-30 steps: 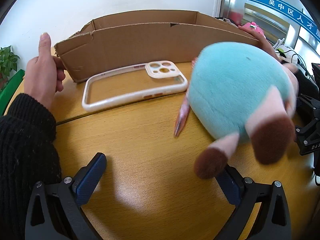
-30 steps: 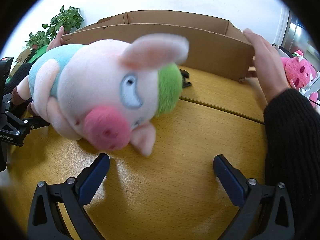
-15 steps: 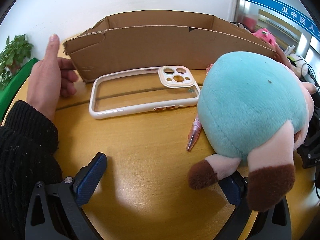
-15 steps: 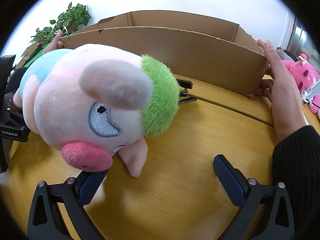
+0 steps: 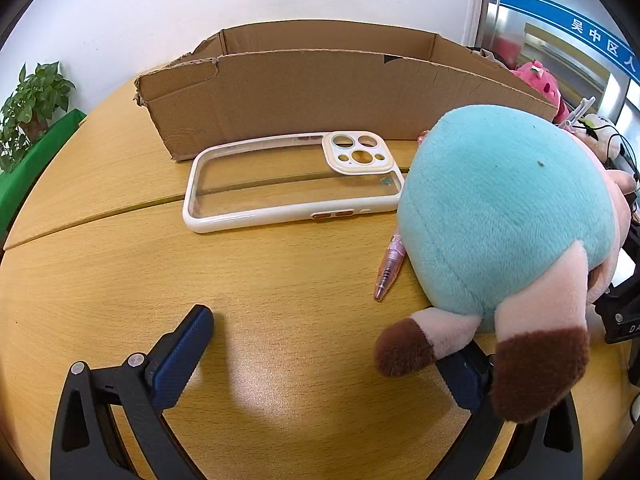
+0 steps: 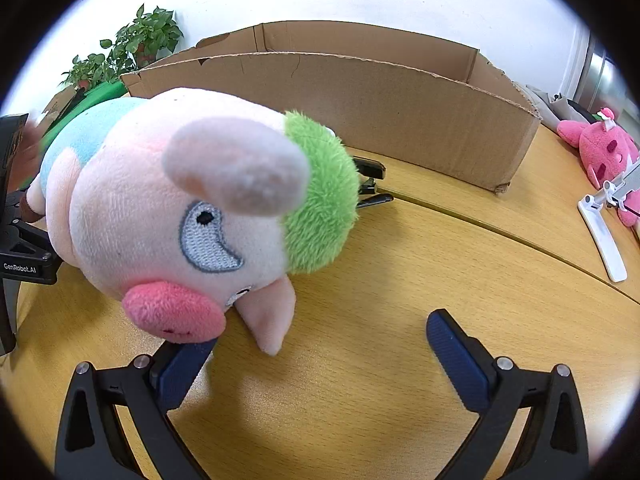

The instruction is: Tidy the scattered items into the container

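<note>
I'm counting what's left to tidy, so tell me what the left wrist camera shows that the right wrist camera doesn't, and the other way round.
Only the left wrist view shows the clear phone case and the pink pen, both on the table in front of the box. Only the right wrist view shows black binder clips behind the pig's head, a pink plush toy and a white stand. Both show the plush pig, the cardboard box, the wooden table and a potted plant.
</note>
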